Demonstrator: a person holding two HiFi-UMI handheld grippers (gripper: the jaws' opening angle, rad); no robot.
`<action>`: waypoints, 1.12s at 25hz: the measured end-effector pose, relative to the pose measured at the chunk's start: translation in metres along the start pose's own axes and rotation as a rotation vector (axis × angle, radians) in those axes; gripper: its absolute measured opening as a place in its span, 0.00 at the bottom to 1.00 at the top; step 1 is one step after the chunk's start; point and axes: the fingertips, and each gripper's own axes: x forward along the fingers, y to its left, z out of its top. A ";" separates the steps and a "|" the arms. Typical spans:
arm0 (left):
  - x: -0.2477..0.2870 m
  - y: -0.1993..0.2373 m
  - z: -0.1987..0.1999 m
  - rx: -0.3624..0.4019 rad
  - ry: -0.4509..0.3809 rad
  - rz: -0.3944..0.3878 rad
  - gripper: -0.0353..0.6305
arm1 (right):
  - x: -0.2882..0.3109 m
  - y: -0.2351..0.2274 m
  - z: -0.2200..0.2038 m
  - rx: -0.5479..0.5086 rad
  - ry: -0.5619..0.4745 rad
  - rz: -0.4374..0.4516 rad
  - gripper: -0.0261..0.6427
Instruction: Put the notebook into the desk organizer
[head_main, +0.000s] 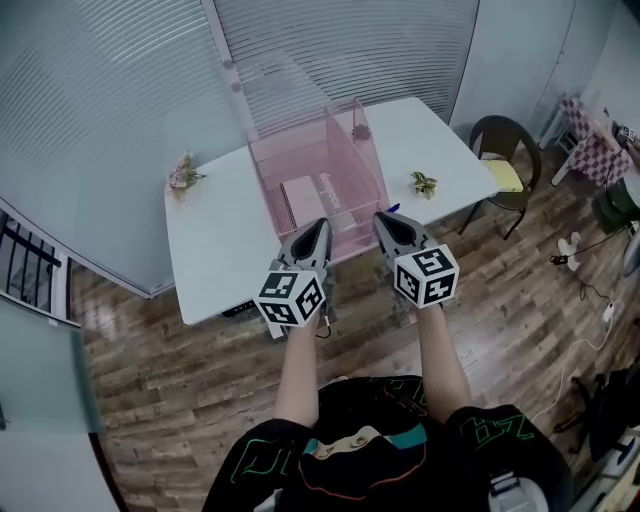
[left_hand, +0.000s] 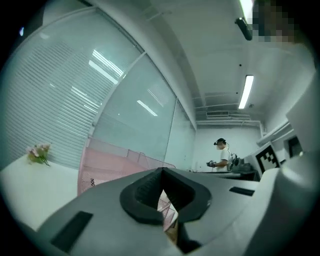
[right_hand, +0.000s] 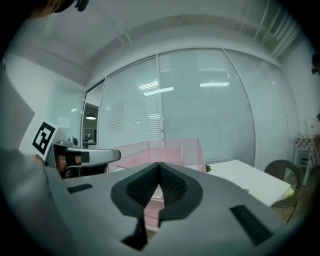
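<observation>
The pink mesh desk organizer (head_main: 318, 165) stands at the middle of the white table (head_main: 215, 235); it also shows in the left gripper view (left_hand: 112, 165) and the right gripper view (right_hand: 167, 150). A pale notebook (head_main: 300, 203) rests inside its left compartment, leaning back. My left gripper (head_main: 321, 226) hovers shut and empty at the table's near edge, just in front of the organizer. My right gripper (head_main: 382, 219) is beside it, also shut with nothing held. The closed tips meet in the left gripper view (left_hand: 161, 173) and the right gripper view (right_hand: 159, 166).
A small flower sprig (head_main: 184, 172) sits at the table's left, a little plant (head_main: 424, 183) at its right, and a blue pen-like item (head_main: 392, 209) near the right gripper. A brown chair (head_main: 505, 160) stands right of the table. A distant person (left_hand: 221, 155) appears in the left gripper view.
</observation>
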 end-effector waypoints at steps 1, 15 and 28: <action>-0.003 0.001 0.002 0.021 -0.009 0.035 0.05 | -0.006 -0.004 0.004 -0.009 -0.014 -0.031 0.04; -0.037 0.009 0.034 0.085 -0.104 0.243 0.05 | -0.040 0.005 0.042 -0.103 -0.104 -0.034 0.04; -0.038 0.005 0.030 0.130 -0.077 0.251 0.05 | -0.046 -0.010 0.045 -0.083 -0.124 -0.066 0.04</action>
